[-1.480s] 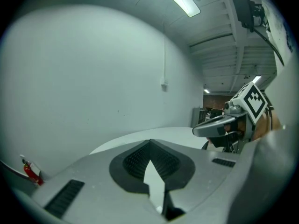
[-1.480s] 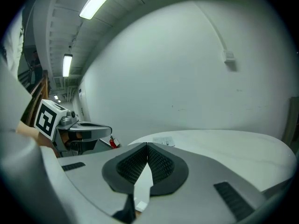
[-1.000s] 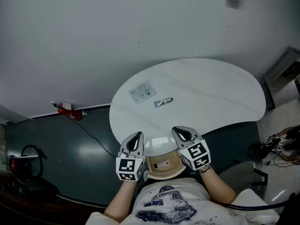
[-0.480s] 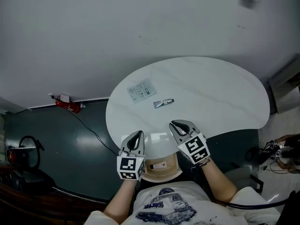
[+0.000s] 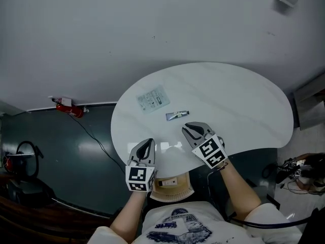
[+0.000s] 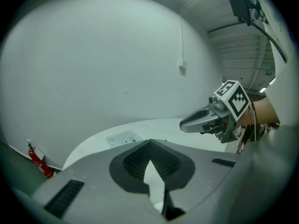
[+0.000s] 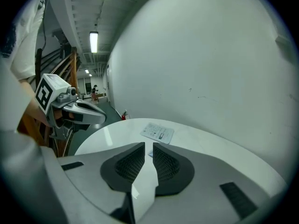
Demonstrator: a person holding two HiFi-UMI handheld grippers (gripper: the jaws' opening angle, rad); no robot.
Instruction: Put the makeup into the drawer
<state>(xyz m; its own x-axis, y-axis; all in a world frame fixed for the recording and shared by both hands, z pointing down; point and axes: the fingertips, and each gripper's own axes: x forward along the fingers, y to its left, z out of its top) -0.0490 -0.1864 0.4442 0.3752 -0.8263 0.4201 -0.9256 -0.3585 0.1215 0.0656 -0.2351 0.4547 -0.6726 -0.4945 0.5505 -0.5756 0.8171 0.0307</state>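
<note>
Table (image 5: 244, 100) is white, floor (image 5: 66, 156) dark green, makeup tube (image 5: 176, 115) silver

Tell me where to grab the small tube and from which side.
Probably grip the tube across its narrow middle, coming down from the near side. It lies flat on the table, long axis left to right, clear of the packet, so jaws can straddle its width.
</note>
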